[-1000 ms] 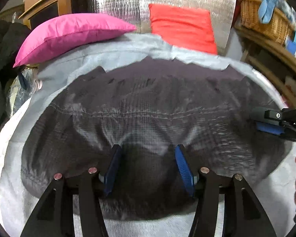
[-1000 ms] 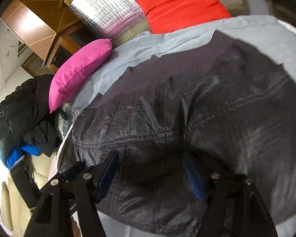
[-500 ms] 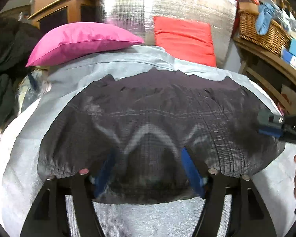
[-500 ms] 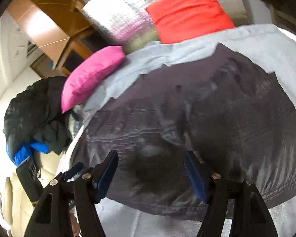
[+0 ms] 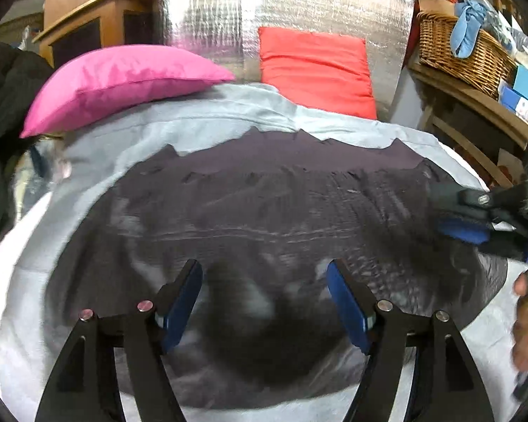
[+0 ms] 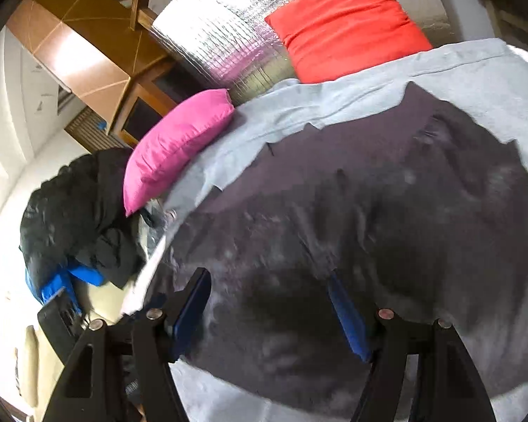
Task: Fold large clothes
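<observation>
A: Biggest first?
B: Grey sheet (image 5: 35,253), spread wide. On its middle, dark garment (image 5: 281,211), flat, rumpled.
A: Beyond the garment?
B: Pink pillow (image 5: 123,84) far-left, red pillow (image 5: 316,66) behind.
A: Left gripper (image 5: 264,299)?
B: Above the garment's near edge, jaws wide apart, holding nothing.
A: Right gripper (image 6: 269,311)?
B: Same: spread wide over the garment, gripping nothing.

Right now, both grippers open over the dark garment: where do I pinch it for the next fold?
Probably the near hem of the dark garment, one corner per gripper, coming in low from the near side. That edge lies flat and free on the grey sheet, with the open left gripper and right gripper above it.
</observation>
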A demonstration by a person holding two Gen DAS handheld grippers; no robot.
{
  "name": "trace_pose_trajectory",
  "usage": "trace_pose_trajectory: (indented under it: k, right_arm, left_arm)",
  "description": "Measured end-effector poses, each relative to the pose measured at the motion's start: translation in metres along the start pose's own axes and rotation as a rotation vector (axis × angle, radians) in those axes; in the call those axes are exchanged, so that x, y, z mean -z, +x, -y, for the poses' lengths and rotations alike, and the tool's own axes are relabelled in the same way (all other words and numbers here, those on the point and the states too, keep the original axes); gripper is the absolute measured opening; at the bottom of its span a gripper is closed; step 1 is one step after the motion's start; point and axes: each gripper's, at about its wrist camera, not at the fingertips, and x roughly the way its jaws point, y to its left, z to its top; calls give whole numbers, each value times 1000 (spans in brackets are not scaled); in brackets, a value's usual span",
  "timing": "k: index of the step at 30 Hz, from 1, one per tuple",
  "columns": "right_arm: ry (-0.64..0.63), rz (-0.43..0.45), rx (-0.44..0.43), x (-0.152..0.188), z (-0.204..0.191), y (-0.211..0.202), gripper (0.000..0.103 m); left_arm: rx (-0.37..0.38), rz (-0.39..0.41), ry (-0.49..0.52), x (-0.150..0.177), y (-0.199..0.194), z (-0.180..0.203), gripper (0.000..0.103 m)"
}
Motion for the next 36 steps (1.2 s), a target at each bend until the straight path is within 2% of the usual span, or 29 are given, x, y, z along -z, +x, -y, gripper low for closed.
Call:
trace_pose_trajectory:
  k: [1, 3, 5, 8, 11, 14, 16, 17, 19, 21, 23, 25, 27, 28, 29, 31, 33, 36]
  right_arm:
    - [19, -8, 6, 0, 4, 9, 73]
    - [62, -52, 41, 8, 20, 27, 72]
    - [35, -39, 64, 18, 25, 32, 71]
    - [-1, -49, 108, 19, 13, 33, 72]
    - [25, -44, 94, 14, 10, 13, 72]
    - [3, 16, 152, 18, 19, -24, 72]
    - [45, 64, 215, 28, 43, -51, 73]
    - [81, 74, 208, 29, 56, -57, 73]
    - [176, 72, 127, 34, 83, -61, 73]
    - [192, 71, 115, 33, 85, -60, 73]
    - [179, 67, 137, 28, 72, -64, 73]
    - [119, 92, 107, 25, 58, -75, 73]
    - [77, 111, 170, 25, 54, -80, 74]
    - [86, 103, 205, 26, 61, -78, 77]
    - [104, 85, 223, 28, 68, -72, 77]
    - [132, 57, 209, 35, 87, -62, 77]
    - [119, 69, 211, 36, 83, -66, 77]
    - [116, 104, 188, 30, 76, -75, 77]
  left_arm:
    - [10, -26, 8, 3, 11, 5, 74]
    - [-32, -46, 34, 12, 25, 14, 76]
    - [-70, -48, 65, 18, 33, 19, 77]
    - [-40, -64, 43, 13, 21, 13, 77]
    - [-42, -14, 18, 7, -4, -5, 77]
    - [-70, 25, -31, 13, -28, -40, 77]
    - [-102, -5, -87, 22, -27, -67, 77]
    - [-109, -48, -121, 28, -18, -80, 77]
    - [-96, -114, -128, 33, -2, -88, 77]
    - [-128, -97, -96, 29, -5, -83, 77]
    - [-88, -64, -105, 24, -20, -78, 77]
    - [-80, -18, -96, 26, -34, -76, 77]
    - [-103, 20, -94, 30, -38, -80, 78]
    - [-124, 14, -117, 36, -34, -87, 80]
    - [-132, -28, -148, 42, -24, -96, 80]
    - [-112, -80, -162, 48, -10, -103, 80]
    - [-137, -52, -109, 47, -17, -97, 80]
    - [-115, 11, -126, 44, -36, -98, 80]
